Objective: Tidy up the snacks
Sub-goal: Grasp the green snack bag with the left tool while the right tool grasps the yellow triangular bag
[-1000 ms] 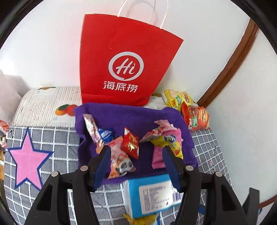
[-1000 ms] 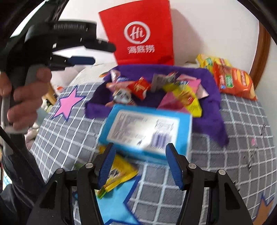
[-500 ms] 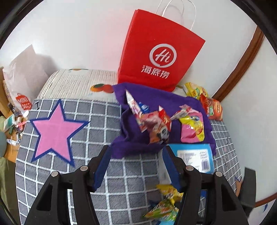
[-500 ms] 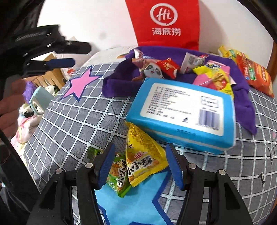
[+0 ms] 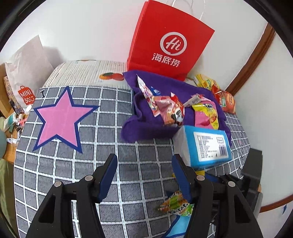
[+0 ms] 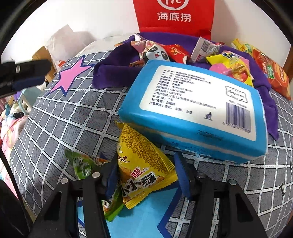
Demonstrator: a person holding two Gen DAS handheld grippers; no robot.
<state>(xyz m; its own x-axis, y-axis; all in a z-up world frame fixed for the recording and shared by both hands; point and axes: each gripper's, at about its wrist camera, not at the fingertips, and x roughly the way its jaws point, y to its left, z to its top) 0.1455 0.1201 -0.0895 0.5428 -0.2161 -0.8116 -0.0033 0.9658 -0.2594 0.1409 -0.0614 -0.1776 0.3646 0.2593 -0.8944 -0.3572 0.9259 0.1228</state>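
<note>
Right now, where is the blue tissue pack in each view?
Left wrist: blue tissue pack at centre right, beyond the right fingertip.
Right wrist: blue tissue pack in the centre, behind the yellow snack packet.
Shared landmark: the red paper bag by the wall.

The left wrist camera looks forward and steeply down over the grey checked bed cover [image 5: 128, 164], from some way off, facing the wall. The right wrist camera sits much lower and closer, also facing the wall. Both views share the blue tissue pack [image 5: 208, 146] [image 6: 197, 113], the purple cloth [image 5: 146, 126] [image 6: 109, 73] and the red paper bag [image 5: 168, 42] [image 6: 174, 16].
</note>
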